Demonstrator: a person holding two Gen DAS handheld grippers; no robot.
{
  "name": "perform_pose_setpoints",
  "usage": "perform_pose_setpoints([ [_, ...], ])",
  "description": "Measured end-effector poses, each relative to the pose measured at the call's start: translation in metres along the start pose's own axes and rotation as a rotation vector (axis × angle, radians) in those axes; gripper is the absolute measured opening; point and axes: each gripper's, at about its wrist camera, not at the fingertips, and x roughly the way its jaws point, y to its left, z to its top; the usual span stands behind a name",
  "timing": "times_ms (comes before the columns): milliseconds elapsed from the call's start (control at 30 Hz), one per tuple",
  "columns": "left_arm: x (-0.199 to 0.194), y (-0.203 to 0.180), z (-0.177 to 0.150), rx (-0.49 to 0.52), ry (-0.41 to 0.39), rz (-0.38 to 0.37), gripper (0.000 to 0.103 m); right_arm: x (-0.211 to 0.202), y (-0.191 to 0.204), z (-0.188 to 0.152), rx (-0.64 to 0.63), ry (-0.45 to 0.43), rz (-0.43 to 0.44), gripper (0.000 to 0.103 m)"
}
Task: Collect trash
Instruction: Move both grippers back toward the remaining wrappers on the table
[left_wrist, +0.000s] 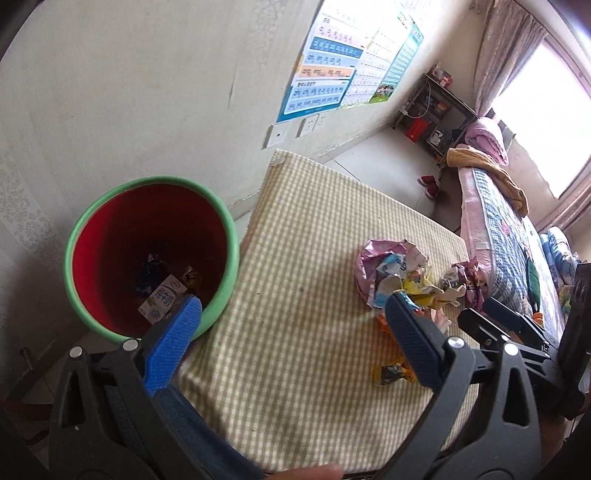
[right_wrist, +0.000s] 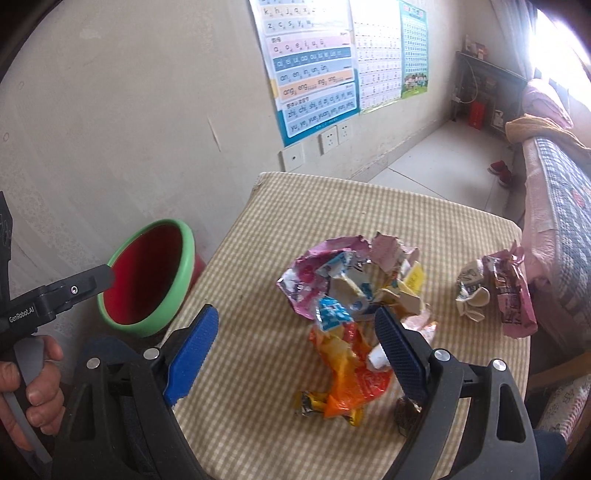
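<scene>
Both grippers stand wide and empty. In the right wrist view the right gripper (right_wrist: 295, 332) hangs over the trash pile (right_wrist: 354, 295) at centre frame on the checked counter (right_wrist: 461, 229); two more wrappers (right_wrist: 495, 291) lie at right. The red bin (left_wrist: 151, 254), at left in the left wrist view beside the left gripper (left_wrist: 291, 310), holds a carton (left_wrist: 162, 299).

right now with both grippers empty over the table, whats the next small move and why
Probably lower the right gripper onto the orange wrapper and close. Its jaws stand open and empty with that wrapper lying between and just beyond them, while the red bin beside the checked table waits with a milk carton already inside.
</scene>
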Motion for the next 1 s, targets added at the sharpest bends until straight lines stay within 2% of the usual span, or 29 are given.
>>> perform_pose_setpoints([
  [300,0.024,-0.075,-0.001,0.102,0.026,-0.048,0.097,-0.033,-0.076,-0.015,0.098,-0.041,-0.079,0.084],
  [533,0.043,-0.12,-0.01,0.169,0.062,-0.055,0.097,-0.048,-0.131,-0.027,0.18,-0.059,-0.127,0.084],
  [733,0.062,-0.132,-0.006,0.184,0.089,-0.02,0.097,-0.046,-0.169,-0.034,0.239,-0.058,-0.158,0.084],
  [1000,0.095,-0.123,0.014,0.161,0.133,0.039,0.097,-0.031,-0.21,-0.028,0.304,-0.053,-0.188,0.084],
])
